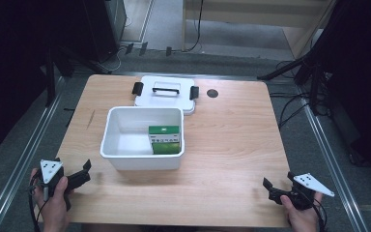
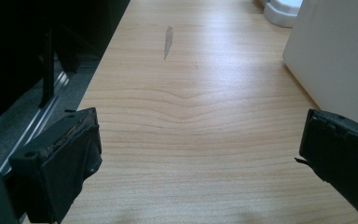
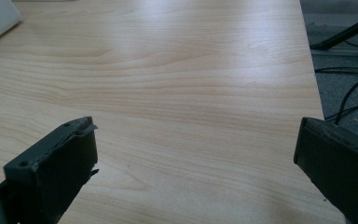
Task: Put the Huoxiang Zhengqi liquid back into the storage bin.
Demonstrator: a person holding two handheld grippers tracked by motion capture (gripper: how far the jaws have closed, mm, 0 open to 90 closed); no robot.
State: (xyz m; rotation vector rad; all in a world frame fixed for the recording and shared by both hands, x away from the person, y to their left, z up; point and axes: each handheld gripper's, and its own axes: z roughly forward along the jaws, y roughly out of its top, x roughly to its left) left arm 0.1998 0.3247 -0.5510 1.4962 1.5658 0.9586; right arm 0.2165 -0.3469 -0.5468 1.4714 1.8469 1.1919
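Right of left claw (image 1: pixel 84 170), apart, white bin (image 1: pixel 142 155)

A white rectangular plastic bin (image 1: pixel 125 145) is placed near the middle of the light wooden table (image 1: pixel 232 145), slightly toward its left half. Inside the bin, two green cardboard boxes (image 1: pixel 165 140) are set against its right wall, one behind the other. Directly behind the bin, touching its rear edge or just beside it, a white flat plastic lid with a black handle and black side clips (image 1: pixel 165 92) is laid on the table. To the right of the lid, near the far edge, a small dark round mark (image 1: pixel 212 93) is found. The left gripper (image 1: pixel 79 176) is held at the near left corner and the right gripper (image 1: pixel 270 188) at the near right corner, both well apart from the bin.
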